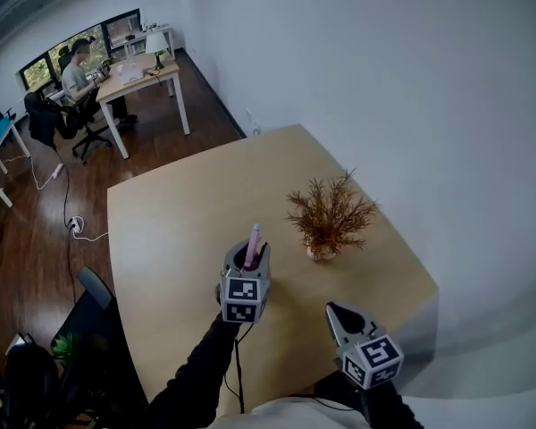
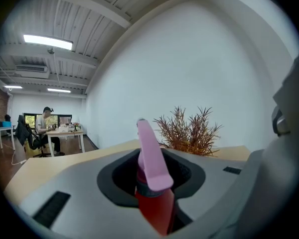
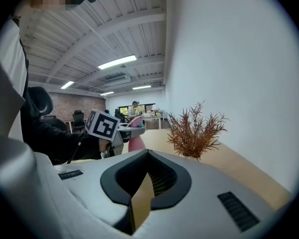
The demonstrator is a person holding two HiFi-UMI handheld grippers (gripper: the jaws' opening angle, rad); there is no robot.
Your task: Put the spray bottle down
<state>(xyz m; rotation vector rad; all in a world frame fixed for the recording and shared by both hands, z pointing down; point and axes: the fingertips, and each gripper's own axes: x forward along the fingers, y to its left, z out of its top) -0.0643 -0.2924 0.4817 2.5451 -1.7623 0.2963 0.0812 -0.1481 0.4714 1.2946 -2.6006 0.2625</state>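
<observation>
"Pale wood bench against a white wall, dark floor beyond?"
"Yes, and a dry plant stands on it."
"The bottle?"
"Upright, clamped in the left gripper's jaws, pink head poking above them, near the plant. The right gripper's jaws stand narrowly apart, empty."
</observation>
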